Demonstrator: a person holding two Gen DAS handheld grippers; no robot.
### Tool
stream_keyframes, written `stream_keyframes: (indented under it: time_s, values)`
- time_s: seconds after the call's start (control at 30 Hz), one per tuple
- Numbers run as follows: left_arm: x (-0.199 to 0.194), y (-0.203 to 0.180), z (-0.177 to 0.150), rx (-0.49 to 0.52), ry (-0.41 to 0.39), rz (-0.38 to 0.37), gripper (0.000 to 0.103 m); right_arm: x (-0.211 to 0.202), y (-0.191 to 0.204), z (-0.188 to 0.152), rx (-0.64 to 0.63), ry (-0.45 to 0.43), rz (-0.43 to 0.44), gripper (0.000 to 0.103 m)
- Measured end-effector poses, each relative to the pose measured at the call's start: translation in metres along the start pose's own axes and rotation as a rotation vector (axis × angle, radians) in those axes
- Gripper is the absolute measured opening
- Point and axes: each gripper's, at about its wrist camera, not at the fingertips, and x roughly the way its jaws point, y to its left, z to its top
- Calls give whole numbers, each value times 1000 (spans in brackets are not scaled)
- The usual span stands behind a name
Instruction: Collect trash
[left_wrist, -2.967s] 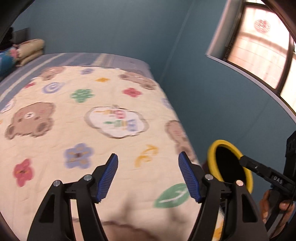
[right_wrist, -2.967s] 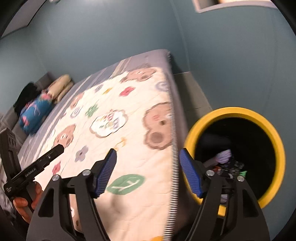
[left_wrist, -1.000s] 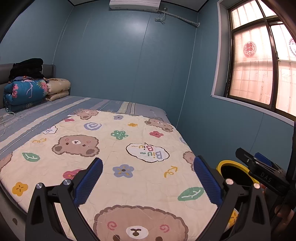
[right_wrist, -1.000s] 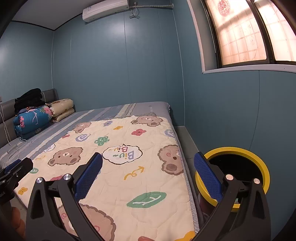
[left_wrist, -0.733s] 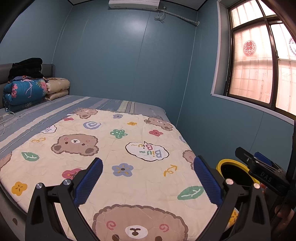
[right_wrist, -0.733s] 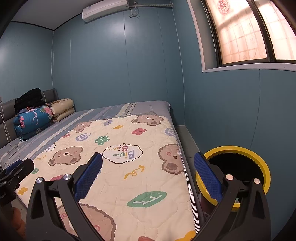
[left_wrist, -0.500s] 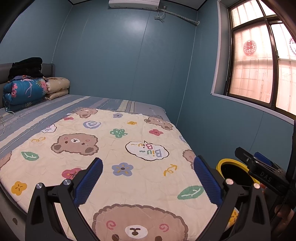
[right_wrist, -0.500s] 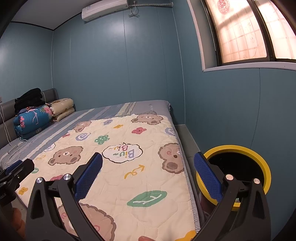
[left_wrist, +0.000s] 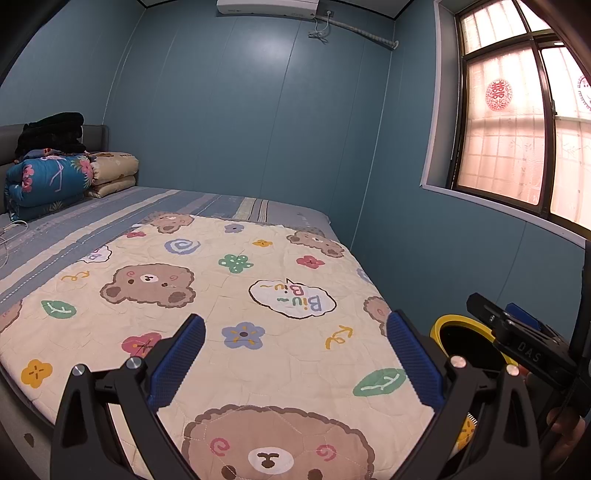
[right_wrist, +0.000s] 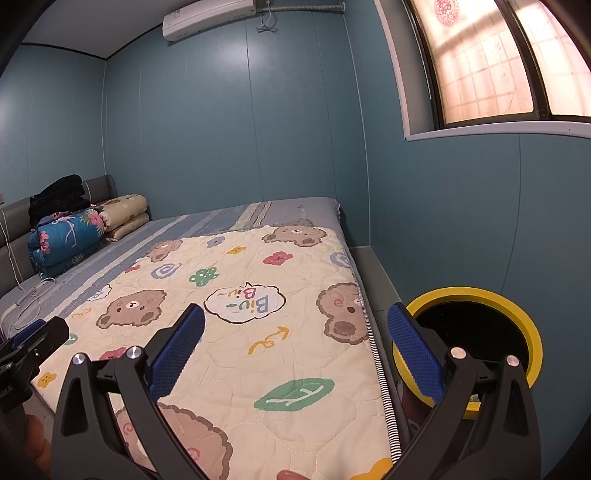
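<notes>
Left wrist view showed the left gripper (left_wrist: 295, 350) held above the foot of a bed, its blue-padded fingers (left_wrist: 177, 360) spread wide with nothing between them. Below lay a cream quilted blanket printed with brown bears and flowers (left_wrist: 207, 295). A round black trash bin with a yellow rim (left_wrist: 458, 332) stood on the floor in the gap between the bed's right side and the blue wall; no loose trash showed on the blanket. Right wrist view showed the right gripper (right_wrist: 295, 347) likewise spread and empty, over the blanket's right edge, with the bin (right_wrist: 517, 317) just beyond its right finger. Folded bedding (right_wrist: 70, 236) was stacked at the headboard.
</notes>
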Motion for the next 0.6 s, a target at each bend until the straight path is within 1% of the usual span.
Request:
stream_keyframes:
  time_s: [0.6]
  values:
    - [2, 0, -1, 2, 3, -6, 95, 3, -1, -2, 7, 12, -2, 95]
